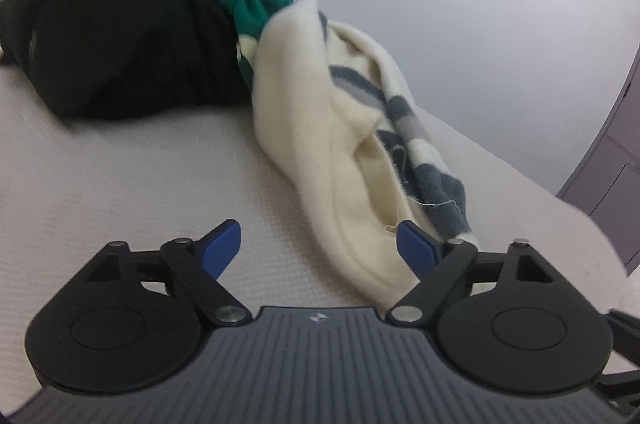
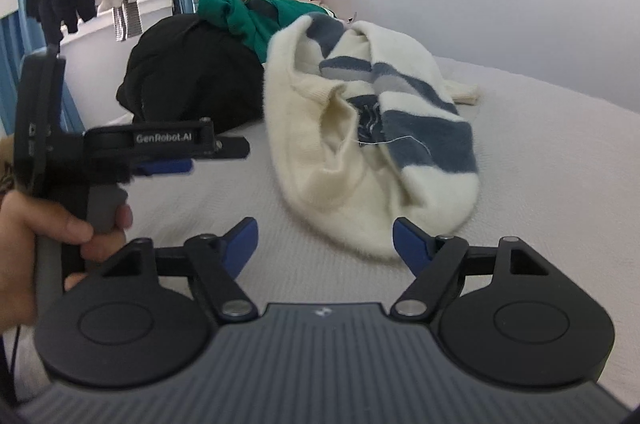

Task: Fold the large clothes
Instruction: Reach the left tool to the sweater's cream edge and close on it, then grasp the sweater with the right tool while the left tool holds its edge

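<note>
Clothes lay in a heap on the white bed (image 2: pixel 540 152): a black top (image 2: pixel 192 80) on the left, a green one (image 2: pixel 244 16) behind it, then a cream sweater with blue stripes (image 2: pixel 360 144) on the right. The left gripper (image 1: pixel 320 252) was spread wide with its right finger (image 1: pixel 416 248) just beside the sweater's edge, and the right gripper (image 2: pixel 324 244) was spread too, pinching nothing

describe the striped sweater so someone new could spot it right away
On the pale bed, three crumpled garments lie in a row. The cream sweater is the nearest, in front of the black garment and green garment. Only it is fluffy, with blue-grey stripes.
</note>
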Available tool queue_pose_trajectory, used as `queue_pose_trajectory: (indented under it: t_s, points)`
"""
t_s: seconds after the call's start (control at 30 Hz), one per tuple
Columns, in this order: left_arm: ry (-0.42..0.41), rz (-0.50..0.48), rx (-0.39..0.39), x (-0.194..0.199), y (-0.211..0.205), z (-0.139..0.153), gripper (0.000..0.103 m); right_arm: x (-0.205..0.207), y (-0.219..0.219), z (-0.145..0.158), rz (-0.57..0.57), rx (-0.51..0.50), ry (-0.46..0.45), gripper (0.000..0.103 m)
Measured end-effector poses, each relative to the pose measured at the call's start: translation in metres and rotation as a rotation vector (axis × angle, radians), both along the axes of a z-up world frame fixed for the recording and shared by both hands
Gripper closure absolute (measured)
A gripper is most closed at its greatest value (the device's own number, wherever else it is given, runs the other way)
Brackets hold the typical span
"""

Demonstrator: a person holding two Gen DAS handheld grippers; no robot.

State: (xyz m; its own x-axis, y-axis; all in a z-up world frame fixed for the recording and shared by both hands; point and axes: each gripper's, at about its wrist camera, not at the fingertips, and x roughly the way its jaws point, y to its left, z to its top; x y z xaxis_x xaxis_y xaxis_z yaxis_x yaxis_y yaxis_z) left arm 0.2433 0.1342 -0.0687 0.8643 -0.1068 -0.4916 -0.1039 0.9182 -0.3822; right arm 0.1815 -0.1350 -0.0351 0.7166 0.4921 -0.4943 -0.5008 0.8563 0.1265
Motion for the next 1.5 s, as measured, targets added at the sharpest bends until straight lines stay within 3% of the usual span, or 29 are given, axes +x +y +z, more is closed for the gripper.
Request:
queue_pose_trajectory:
  t_s: [0.13,0.27,0.43,0.5,0.6,0.7,0.77,0.87,1.17,1.5]
  points:
    - [0.018,-0.022,-0.066,0.032,0.007,-0.021,0.025,0.03,0.012,-0.019,0.017,0.002,0.001,0.027]
    - [0.03,-0.048,-0.152,0.06,0.012,-0.042,0.04,0.053,0.029,-0.039,0.037,-0.049,-0.042,0.029]
    - [0.032,-0.067,-0.198,0.079,0.013,-0.059,0.059,0.075,0.041,-0.064,0.056,-0.094,-0.063,0.035]
    - [0.032,-0.07,-0.211,0.083,0.013,-0.063,0.071,0.081,0.045,-0.073,0.064,-0.101,-0.071,0.035]
    - [0.031,-0.091,-0.222,0.086,0.012,-0.063,0.08,0.078,0.051,-0.082,0.091,-0.156,-0.107,0.038]
    - [0.02,-0.106,-0.228,0.084,0.01,-0.058,0.086,0.075,0.05,-0.08,0.115,-0.182,-0.121,0.057]
    - [0.009,-0.118,-0.232,0.08,0.009,-0.054,0.088,0.075,0.048,-0.078,0.112,-0.193,-0.117,0.076]
    - [-0.005,-0.12,-0.232,0.072,0.007,-0.046,0.09,0.074,0.041,-0.068,0.09,-0.187,-0.103,0.086]
    - [-0.061,-0.106,-0.259,0.016,0.004,-0.01,0.092,0.019,0.026,-0.024,0.175,-0.176,-0.126,0.09]
    - [-0.022,-0.058,-0.254,-0.077,0.003,0.017,0.093,-0.052,0.018,0.008,0.287,-0.132,-0.117,0.09]
